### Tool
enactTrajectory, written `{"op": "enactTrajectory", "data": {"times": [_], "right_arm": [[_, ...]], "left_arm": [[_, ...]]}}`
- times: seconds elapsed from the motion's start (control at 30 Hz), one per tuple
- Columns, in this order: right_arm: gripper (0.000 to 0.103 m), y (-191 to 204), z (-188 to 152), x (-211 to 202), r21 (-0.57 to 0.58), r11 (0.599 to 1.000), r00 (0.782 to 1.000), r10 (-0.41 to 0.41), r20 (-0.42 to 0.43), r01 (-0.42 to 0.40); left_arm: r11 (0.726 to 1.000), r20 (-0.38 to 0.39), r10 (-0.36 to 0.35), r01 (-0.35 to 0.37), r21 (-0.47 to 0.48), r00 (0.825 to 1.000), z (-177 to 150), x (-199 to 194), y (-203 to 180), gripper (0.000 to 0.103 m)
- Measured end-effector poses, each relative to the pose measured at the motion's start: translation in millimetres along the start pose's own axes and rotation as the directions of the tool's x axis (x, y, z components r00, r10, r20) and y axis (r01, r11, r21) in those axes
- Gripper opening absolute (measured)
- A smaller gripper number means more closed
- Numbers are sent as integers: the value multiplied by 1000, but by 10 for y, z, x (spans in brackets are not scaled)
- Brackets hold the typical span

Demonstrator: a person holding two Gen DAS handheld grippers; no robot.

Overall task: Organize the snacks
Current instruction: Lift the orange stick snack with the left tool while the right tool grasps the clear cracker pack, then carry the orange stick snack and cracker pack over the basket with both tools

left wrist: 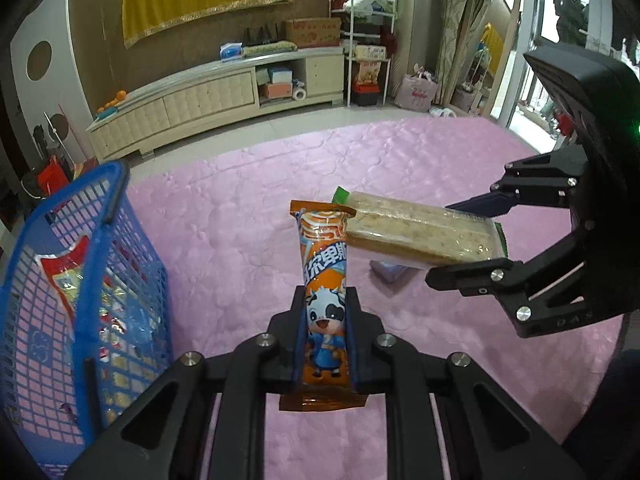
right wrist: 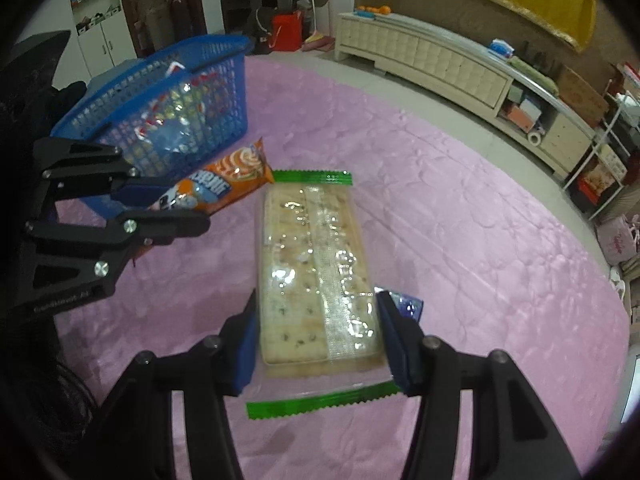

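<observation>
The left gripper [left wrist: 326, 336] is clenched on an orange snack bar [left wrist: 324, 292], a narrow wrapper printed with a cartoon cow. The blue pads press its long edges near the lower end, and most of the bar projects forward, unsupported. The right gripper [right wrist: 318, 336] grasps a clear cracker pack [right wrist: 316, 280] with green crimped ends. Its fingers [right wrist: 246, 344] bear on the two long sides close to the near end. Both snacks hang above the pink quilted surface [left wrist: 240, 208], apparently a padded cover. Whether a tabletop lies under it cannot be told.

The blue mesh basket [left wrist: 84, 272] stands on the left gripper's side and already holds several wrapped snacks. In the left wrist view the far end of the cracker pack appears to touch or overlap the top of the orange bar; actual contact cannot be confirmed. A small blue wrapped item [right wrist: 408, 304] lies on the pink surface beneath the right gripper.

Probable step: carrying both snacks to the basket.

Hazards:
- Collision. The two snacks are close together, so a shared path to the basket may knock one from its grip.
- Slip. Both films look glossy, and each grip sits near one end, so the free length may swing or slide out.
- Crushing. Added pressure may break the crackers.
- Snagging. A long end may catch the basket rim or handle.
</observation>
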State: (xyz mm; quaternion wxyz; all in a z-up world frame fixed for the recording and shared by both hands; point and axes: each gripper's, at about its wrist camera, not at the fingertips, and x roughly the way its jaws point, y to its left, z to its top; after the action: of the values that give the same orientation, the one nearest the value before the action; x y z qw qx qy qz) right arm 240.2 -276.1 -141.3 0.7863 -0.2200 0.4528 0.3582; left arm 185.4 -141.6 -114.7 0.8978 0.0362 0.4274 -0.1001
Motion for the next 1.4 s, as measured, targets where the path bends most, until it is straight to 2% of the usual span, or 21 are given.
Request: {"op": "enactTrajectory", "data": {"times": [0.23,0.47,0.83,1.13,1.4], "right_arm": [[58,229,-69,-427,12,999,998,-53,39,53],[58,436,-82,-738,31,993,992,-115,52,113],[58,894,230,-1178,12,987,979,-160,130,159],[58,1349,550,-1233,-44,988,975,-139,173,148],[58,1685,903,-1011,-97,990,981,-89,174,107]], "left_arm": [[1000,64,-6,5,18,998,-4,-407,-12,15],[1000,116,-16,18,-14,993,-74,-779,181,15],[999,218,30,-22,-39,976,-142,-1362,562,15],[995,253,78,-60,-76,964,-247,-1733,1019,15],[988,243,132,-107,-115,961,-358,-1905,1432,15]]}}
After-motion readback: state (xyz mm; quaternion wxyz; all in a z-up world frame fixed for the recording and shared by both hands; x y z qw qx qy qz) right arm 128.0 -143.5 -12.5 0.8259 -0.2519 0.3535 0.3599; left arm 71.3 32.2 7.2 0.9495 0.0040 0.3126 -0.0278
